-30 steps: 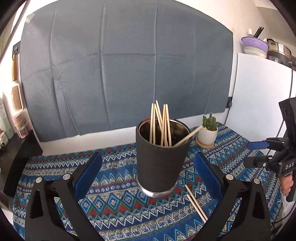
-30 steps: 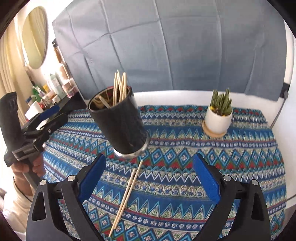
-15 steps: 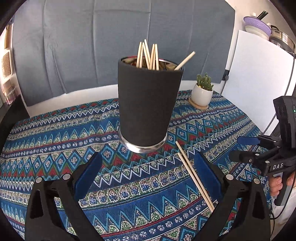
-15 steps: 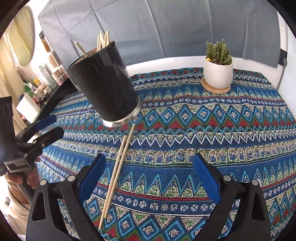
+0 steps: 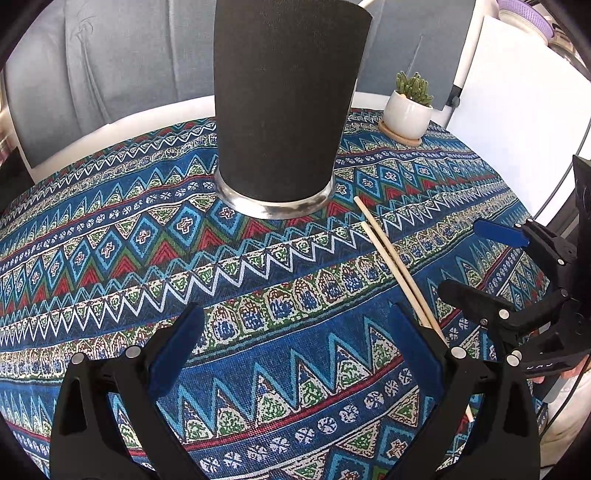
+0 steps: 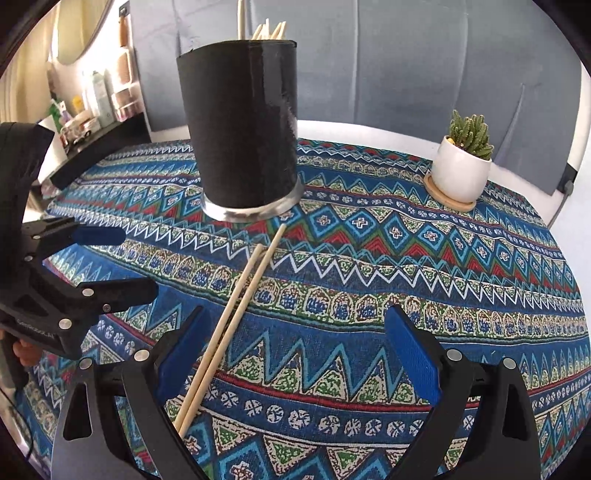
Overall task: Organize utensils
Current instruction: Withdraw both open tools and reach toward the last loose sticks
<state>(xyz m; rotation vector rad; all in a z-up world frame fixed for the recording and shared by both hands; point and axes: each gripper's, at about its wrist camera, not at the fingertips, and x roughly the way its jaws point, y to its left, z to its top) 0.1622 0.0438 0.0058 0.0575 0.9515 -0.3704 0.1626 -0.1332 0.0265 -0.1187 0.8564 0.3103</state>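
A black cup with a metal base [image 5: 284,103] stands on the patterned cloth; it also shows in the right wrist view [image 6: 243,122] with several wooden chopsticks [image 6: 267,31] sticking out of its top. Two loose chopsticks [image 5: 391,258] lie side by side on the cloth in front of the cup, also in the right wrist view [image 6: 236,314]. My left gripper [image 5: 295,347] is open and empty, low over the cloth, left of the loose pair. My right gripper [image 6: 295,347] is open and empty, with the pair running past its left finger [image 6: 177,358].
A small cactus in a white pot [image 5: 408,110] stands on a wooden coaster at the back right, also in the right wrist view [image 6: 461,170]. A white board [image 5: 517,103] stands at the right. A shelf with bottles [image 6: 96,107] is at the left.
Both grippers have come down and closer to the cloth. The cup now looms larger and the loose chopsticks lie nearer both grippers. Both stay open.
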